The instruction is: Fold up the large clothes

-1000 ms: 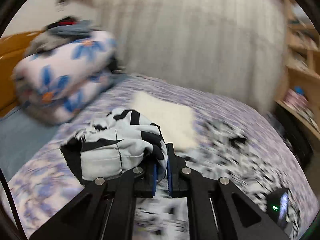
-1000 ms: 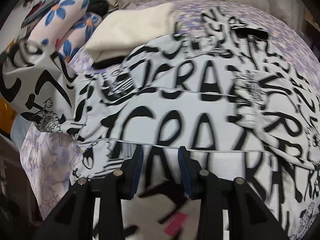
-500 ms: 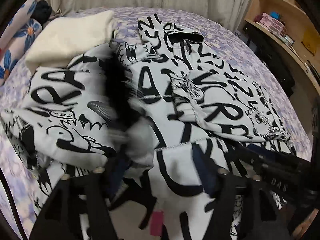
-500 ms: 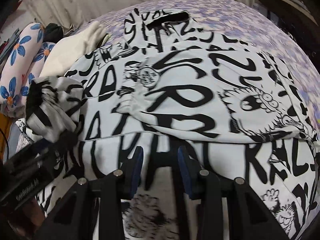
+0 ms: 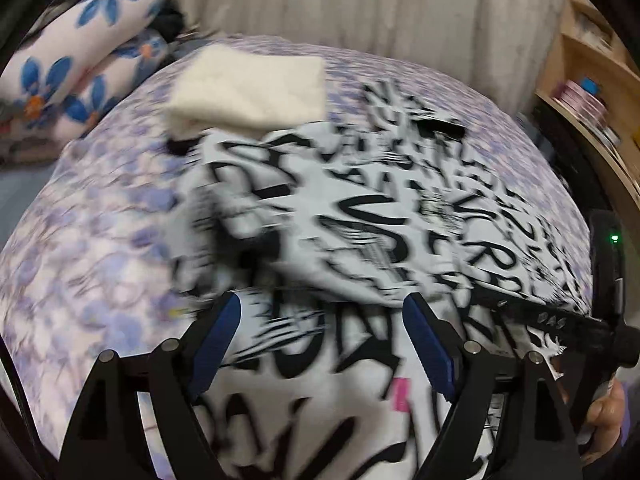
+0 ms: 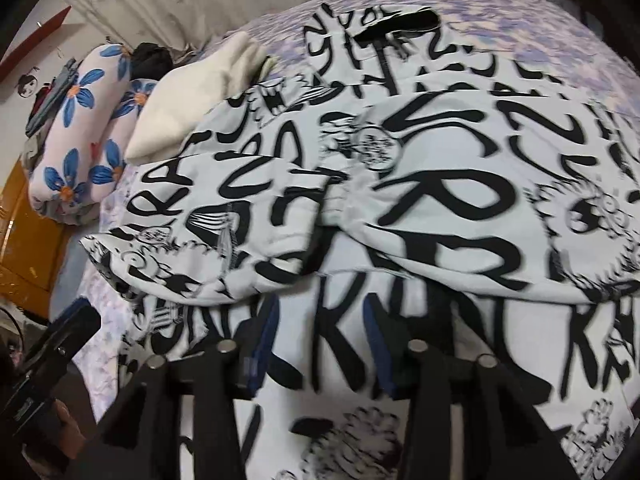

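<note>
A large white garment [image 6: 440, 208] printed with black lettering lies spread on the purple-flowered bed [image 5: 100, 240]. Both sleeves are folded across its body, the left sleeve [image 6: 224, 240] beside the right sleeve [image 6: 480, 200]. My left gripper [image 5: 322, 304] hovers over the garment's lower part, its jaws opening wide with nothing between the blue pads. My right gripper [image 6: 320, 320] is over the hem area with its jaws opening, and the cloth lies under them, not pinched. The left wrist view is blurred. The right gripper's black body [image 5: 560, 324] and a hand [image 5: 604, 412] show at its right edge.
A folded cream cloth [image 5: 248, 88] lies on the bed just beyond the garment. A rolled quilt with blue flowers [image 6: 80, 140] is stacked at the far left by a wooden bed frame [image 6: 24, 240]. Wooden shelves [image 5: 592, 92] stand to the right, and a curtain hangs behind.
My left gripper let go of the sleeve it held, opened wide and came down over the garment. The sleeve now lies across the body. My right gripper shifted sideways and widened.
</note>
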Available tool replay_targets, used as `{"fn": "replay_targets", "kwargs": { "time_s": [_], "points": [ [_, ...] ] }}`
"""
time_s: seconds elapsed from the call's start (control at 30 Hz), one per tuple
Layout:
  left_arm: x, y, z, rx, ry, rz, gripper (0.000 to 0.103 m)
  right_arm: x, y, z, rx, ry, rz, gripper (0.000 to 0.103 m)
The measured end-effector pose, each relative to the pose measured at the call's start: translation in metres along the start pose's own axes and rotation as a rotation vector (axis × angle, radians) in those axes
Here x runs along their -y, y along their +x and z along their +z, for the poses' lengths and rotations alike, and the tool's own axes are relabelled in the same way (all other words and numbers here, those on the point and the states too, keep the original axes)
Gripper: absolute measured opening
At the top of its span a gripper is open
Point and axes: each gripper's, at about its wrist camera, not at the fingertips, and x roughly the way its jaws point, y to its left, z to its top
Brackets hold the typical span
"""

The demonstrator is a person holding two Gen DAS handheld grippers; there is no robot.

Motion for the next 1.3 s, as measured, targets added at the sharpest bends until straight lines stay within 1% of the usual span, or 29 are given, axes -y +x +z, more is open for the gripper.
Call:
{"fn": "replay_targets", "kwargs": {
  "time_s": [0.1, 0.17, 0.27, 0.33, 0.37, 0.4, 0.43, 0.47, 0.53, 0.57, 0.6, 0.63, 0.67, 0.7, 0.73, 0.77, 0.8, 0.83, 0.87, 0.93, 0.97, 1.0, 1.03, 1.07, 1.13, 1.2, 1.23, 1.27, 1.3],
  "points": [
    [-0.029, 0.011, -0.002, -0.024, -0.069, 0.055, 0.082, -0.001, 0.016, 0.01, -0.035, 0.034, 0.042, 0.046],
    [-0.044, 0.021, -0.003, -0.047, -0.111, 0.074, 0.082, 0.002, 0.029, 0.017, -0.058, 0.068, 0.069, 0.046],
    [-0.064, 0.04, -0.006, -0.097, -0.183, 0.085, 0.082, 0.003, 0.053, 0.026, -0.095, 0.113, 0.075, 0.046],
    [-0.073, 0.053, -0.007, -0.123, -0.221, 0.089, 0.082, -0.003, 0.061, 0.029, -0.103, 0.099, 0.065, 0.046],
    [-0.079, 0.061, -0.007, -0.141, -0.245, 0.098, 0.082, -0.014, 0.064, 0.032, -0.106, 0.054, 0.063, 0.039],
    [-0.082, 0.066, -0.007, -0.146, -0.261, 0.097, 0.082, -0.024, 0.064, 0.035, -0.107, 0.008, 0.056, 0.028],
    [-0.084, 0.069, -0.007, -0.147, -0.271, 0.094, 0.082, -0.036, 0.06, 0.037, -0.1, -0.049, 0.045, 0.013],
    [-0.087, 0.072, -0.006, -0.144, -0.291, 0.09, 0.082, -0.047, 0.05, 0.041, -0.067, -0.095, 0.05, 0.011],
    [-0.089, 0.074, -0.003, -0.131, -0.302, 0.091, 0.082, -0.059, 0.018, 0.053, 0.041, -0.151, 0.055, 0.009],
    [-0.089, 0.074, -0.002, -0.118, -0.302, 0.096, 0.082, -0.063, -0.009, 0.062, 0.135, -0.175, 0.051, 0.006],
    [-0.088, 0.074, -0.001, -0.109, -0.302, 0.099, 0.082, -0.063, -0.028, 0.067, 0.197, -0.179, 0.045, 0.006],
    [-0.088, 0.074, 0.001, -0.1, -0.303, 0.097, 0.082, -0.061, -0.052, 0.073, 0.277, -0.179, 0.029, 0.006],
    [-0.087, 0.074, 0.001, -0.097, -0.303, 0.094, 0.082, -0.057, -0.072, 0.078, 0.34, -0.177, 0.005, 0.006],
    [-0.086, 0.074, 0.002, -0.095, -0.302, 0.091, 0.082, -0.052, -0.083, 0.08, 0.376, -0.175, -0.017, 0.006],
    [-0.084, 0.075, 0.002, -0.096, -0.298, 0.085, 0.082, -0.044, -0.098, 0.082, 0.425, -0.175, -0.072, 0.006],
    [-0.082, 0.076, 0.001, -0.101, -0.293, 0.079, 0.082, -0.036, -0.105, 0.081, 0.452, -0.176, -0.133, 0.006],
    [-0.08, 0.079, -0.001, -0.113, -0.286, 0.062, 0.082, -0.029, -0.106, 0.082, 0.454, -0.172, -0.162, 0.006],
    [-0.078, 0.08, -0.002, -0.122, -0.276, 0.052, 0.082, -0.015, -0.103, 0.08, 0.434, -0.153, -0.182, 0.006],
    [-0.074, 0.081, -0.004, -0.128, -0.261, 0.059, 0.082, -0.004, -0.097, 0.079, 0.406, -0.129, -0.189, 0.006],
    [-0.066, 0.083, -0.007, -0.139, -0.226, 0.083, 0.082, 0.025, -0.07, 0.071, 0.306, -0.075, -0.229, 0.007],
    [-0.062, 0.086, -0.009, -0.159, -0.209, 0.091, 0.082, 0.04, -0.051, 0.065, 0.236, -0.052, -0.266, 0.01],
    [-0.06, 0.089, -0.011, -0.183, -0.201, 0.091, 0.082, 0.055, -0.032, 0.058, 0.149, -0.019, -0.311, 0.01],
    [-0.059, 0.09, -0.012, -0.199, -0.199, 0.085, 0.082, 0.068, -0.019, 0.051, 0.086, 0.016, -0.341, 0.01],
    [-0.058, 0.089, -0.014, -0.213, -0.198, 0.072, 0.082, 0.083, -0.01, 0.039, 0.035, 0.061, -0.337, 0.01],
    [-0.057, 0.083, -0.015, -0.217, -0.195, 0.057, 0.082, 0.095, -0.018, 0.024, 0.054, 0.097, -0.277, 0.012],
    [-0.056, 0.075, -0.016, -0.211, -0.199, 0.042, 0.082, 0.101, -0.031, 0.014, 0.074, 0.121, -0.235, 0.024],
    [-0.055, 0.07, -0.017, -0.21, -0.206, 0.03, 0.082, 0.104, -0.035, 0.01, 0.079, 0.135, -0.216, 0.035],
    [-0.055, 0.066, -0.017, -0.209, -0.213, 0.018, 0.082, 0.107, -0.04, 0.006, 0.085, 0.15, -0.191, 0.04],
    [-0.055, 0.061, -0.017, -0.207, -0.221, 0.005, 0.082, 0.105, -0.041, 0.003, 0.083, 0.153, -0.181, 0.04]
  ]
}}
